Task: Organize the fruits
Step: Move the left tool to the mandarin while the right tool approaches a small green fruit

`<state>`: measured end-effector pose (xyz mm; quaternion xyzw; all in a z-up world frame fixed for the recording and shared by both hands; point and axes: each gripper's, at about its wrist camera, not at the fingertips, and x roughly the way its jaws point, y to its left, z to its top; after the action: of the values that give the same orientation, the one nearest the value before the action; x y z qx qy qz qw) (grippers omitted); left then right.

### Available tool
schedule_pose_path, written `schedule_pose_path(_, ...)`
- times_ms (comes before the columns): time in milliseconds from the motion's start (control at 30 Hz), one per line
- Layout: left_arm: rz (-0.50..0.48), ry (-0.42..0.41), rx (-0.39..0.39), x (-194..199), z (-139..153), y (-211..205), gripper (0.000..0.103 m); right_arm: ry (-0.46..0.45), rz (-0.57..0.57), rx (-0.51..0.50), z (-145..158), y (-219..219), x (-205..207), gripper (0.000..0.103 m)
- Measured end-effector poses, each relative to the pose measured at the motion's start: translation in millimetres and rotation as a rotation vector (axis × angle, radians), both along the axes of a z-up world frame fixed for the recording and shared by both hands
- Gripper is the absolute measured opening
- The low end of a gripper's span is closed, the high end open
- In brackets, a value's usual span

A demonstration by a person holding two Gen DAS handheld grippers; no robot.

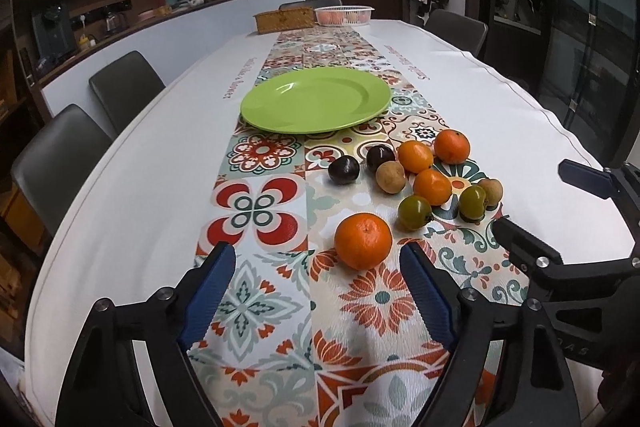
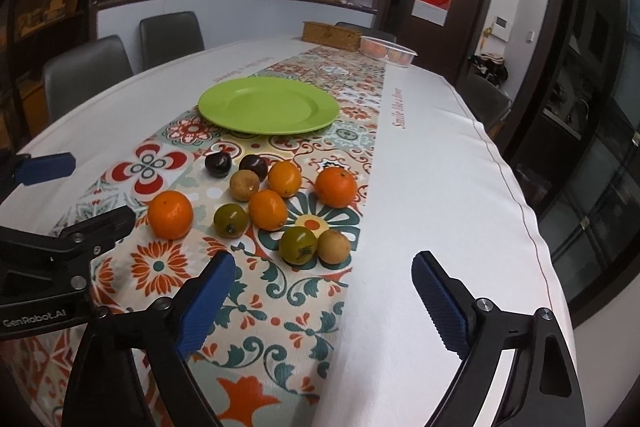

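Note:
An empty green plate (image 1: 316, 99) (image 2: 269, 105) lies on the patterned table runner. Nearer to me sits a cluster of fruit: several oranges, two dark plums (image 1: 344, 169) (image 2: 218, 163), two green persimmons and two brown round fruits. The nearest orange (image 1: 363, 241) (image 2: 170, 214) lies apart, just beyond my left gripper (image 1: 318, 263), which is open with nothing between its blue pads. My right gripper (image 2: 324, 271) is open too, just short of a green persimmon (image 2: 298, 245) and a brown fruit (image 2: 334, 246). Each gripper shows at the edge of the other's view.
A white cloth covers the long table (image 1: 500, 115). At its far end stand a woven box (image 1: 285, 19) and a white basket (image 1: 344, 15) holding fruit. Grey chairs (image 1: 124, 87) line the left side, and a counter with shelves runs behind them.

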<state>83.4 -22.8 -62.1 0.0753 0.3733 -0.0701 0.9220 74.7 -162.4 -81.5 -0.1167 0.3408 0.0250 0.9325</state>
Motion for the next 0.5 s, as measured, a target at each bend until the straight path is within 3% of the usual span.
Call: schedule_pose_path(500, -0.056, 0.043, 0.018, 20.7, -20.4, -7.1, 0.070, 0.066, 0.062, -0.043, -23.8, 12.6, 27.6, 0.064)
